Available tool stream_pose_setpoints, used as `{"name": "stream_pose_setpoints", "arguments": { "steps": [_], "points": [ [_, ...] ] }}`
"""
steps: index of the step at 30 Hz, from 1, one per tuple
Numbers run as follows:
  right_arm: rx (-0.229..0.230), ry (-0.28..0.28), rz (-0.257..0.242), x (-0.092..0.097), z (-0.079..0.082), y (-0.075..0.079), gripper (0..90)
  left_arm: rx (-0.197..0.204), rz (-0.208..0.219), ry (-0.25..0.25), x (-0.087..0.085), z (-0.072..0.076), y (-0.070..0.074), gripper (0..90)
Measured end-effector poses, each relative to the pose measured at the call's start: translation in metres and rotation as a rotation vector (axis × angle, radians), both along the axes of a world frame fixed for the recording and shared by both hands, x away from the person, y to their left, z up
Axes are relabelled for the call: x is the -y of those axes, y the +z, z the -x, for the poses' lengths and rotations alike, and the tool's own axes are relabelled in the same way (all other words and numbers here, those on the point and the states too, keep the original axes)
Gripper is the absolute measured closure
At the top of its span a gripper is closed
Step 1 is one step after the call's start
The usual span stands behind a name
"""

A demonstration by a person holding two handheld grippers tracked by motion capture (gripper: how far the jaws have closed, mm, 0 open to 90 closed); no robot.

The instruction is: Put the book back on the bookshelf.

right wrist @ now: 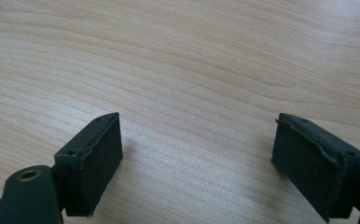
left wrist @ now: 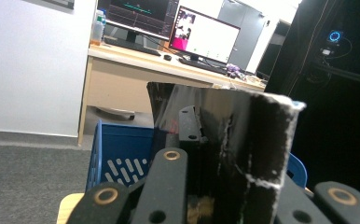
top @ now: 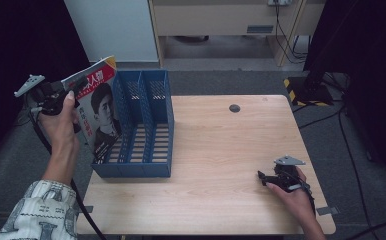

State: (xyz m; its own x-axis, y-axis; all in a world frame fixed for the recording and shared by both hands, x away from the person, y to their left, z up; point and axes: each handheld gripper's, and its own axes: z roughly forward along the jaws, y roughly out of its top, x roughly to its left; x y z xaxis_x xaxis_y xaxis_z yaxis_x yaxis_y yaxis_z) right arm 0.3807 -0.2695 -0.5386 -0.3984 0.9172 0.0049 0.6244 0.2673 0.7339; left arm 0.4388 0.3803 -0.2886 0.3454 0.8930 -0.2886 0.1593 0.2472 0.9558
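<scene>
My left gripper point(top: 75, 86) is raised at the table's left edge and shut on the top corner of a magazine point(top: 101, 107) with a man's portrait on its cover. The magazine leans to the left, and its lower end reaches down at the leftmost compartment of the blue file rack point(top: 148, 130). In the left gripper view the magazine's dark spine point(left wrist: 257, 140) stands between the jaws, with the blue file rack point(left wrist: 117, 149) behind it. My right gripper point(top: 262, 176) rests open on the wooden table point(top: 221, 150) at the front right. Nothing lies between the pads point(right wrist: 96, 154) but the bare table point(right wrist: 192, 60).
The rack has three compartments and stands on the left part of the table. A round cable hole point(top: 234, 108) is at the table's back edge. Cables and a black stand base point(top: 311, 90) lie on the floor to the right. A desk with monitors point(left wrist: 201, 35) stands beyond.
</scene>
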Motion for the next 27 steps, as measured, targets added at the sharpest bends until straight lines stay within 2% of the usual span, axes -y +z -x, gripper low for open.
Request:
{"name": "stream_pose_setpoints", "arguments": {
  "steps": [6,13,19,27],
  "points": [
    [-0.001,0.000,-0.001,0.000,0.000,0.000,16.1,0.002,0.000,0.005,0.000,0.001,-0.001,85.2],
    [-0.002,-0.001,-0.002,0.000,0.000,0.000,16.1,0.017,-0.021,0.007,0.001,0.003,-0.004,85.2],
    [-0.003,-0.003,-0.004,0.000,0.000,0.000,16.1,0.027,-0.005,0.011,0.000,0.007,-0.008,85.2],
    [-0.003,-0.003,-0.004,0.000,0.000,0.000,16.1,0.050,-0.025,0.022,0.001,0.011,-0.012,85.2]
  ]
}}
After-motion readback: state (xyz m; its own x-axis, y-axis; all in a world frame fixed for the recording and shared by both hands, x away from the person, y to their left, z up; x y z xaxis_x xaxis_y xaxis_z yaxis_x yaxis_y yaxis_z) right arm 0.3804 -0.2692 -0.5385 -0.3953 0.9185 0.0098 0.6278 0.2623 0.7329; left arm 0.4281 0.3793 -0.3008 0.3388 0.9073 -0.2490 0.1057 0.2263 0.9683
